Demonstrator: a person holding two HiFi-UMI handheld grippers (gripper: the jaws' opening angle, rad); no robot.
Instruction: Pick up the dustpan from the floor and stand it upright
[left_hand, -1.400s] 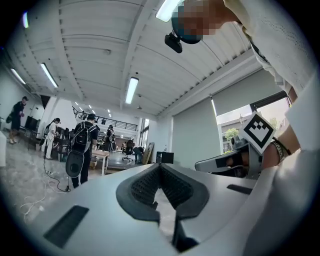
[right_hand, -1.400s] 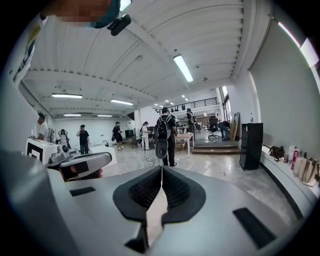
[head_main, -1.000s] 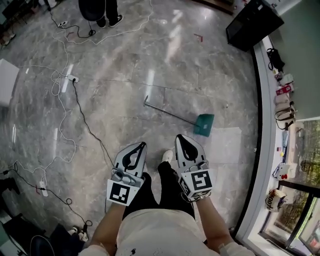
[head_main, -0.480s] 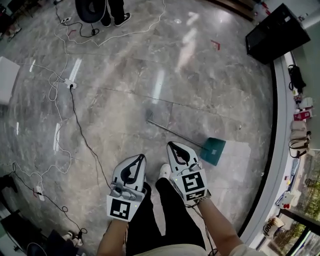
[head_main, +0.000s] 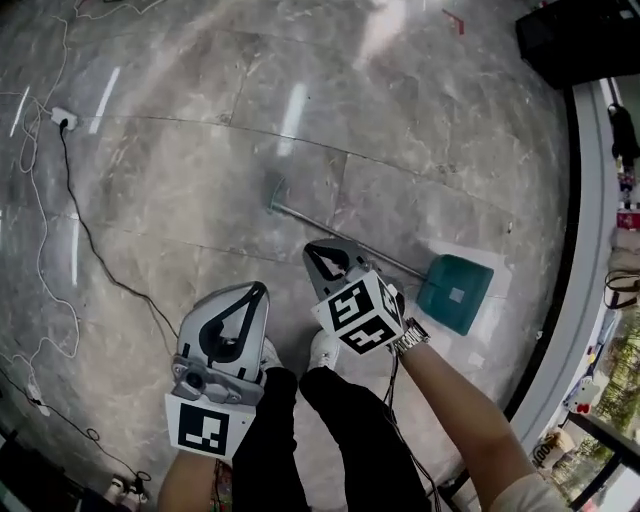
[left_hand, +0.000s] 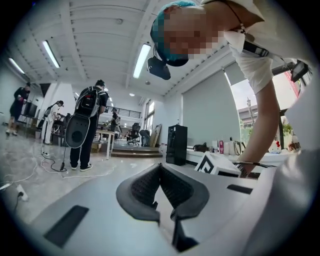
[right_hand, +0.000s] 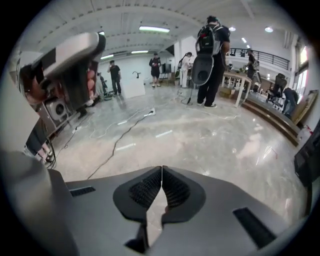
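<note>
The green dustpan (head_main: 456, 292) lies flat on the marble floor at the right of the head view, its long metal handle (head_main: 308, 222) running up-left to a grip end (head_main: 273, 190). My right gripper (head_main: 318, 251) hovers just over the handle's middle, jaws shut and empty. My left gripper (head_main: 259, 290) hangs lower left, apart from the dustpan, also shut and empty. In the left gripper view my left gripper (left_hand: 160, 167) has its tips together, and in the right gripper view my right gripper (right_hand: 162, 169) does too. Neither gripper view shows the dustpan.
A black cable (head_main: 90, 240) and white cables (head_main: 40, 300) trail over the floor at the left. A black cabinet (head_main: 580, 40) stands at the top right beside a window ledge (head_main: 592, 240). My shoes (head_main: 322, 347) are below the grippers. People stand across the room (right_hand: 209, 60).
The view has dropped closer to the floor and the dustpan. My right gripper moved forward and up over the handle; the left one shifted left and down.
</note>
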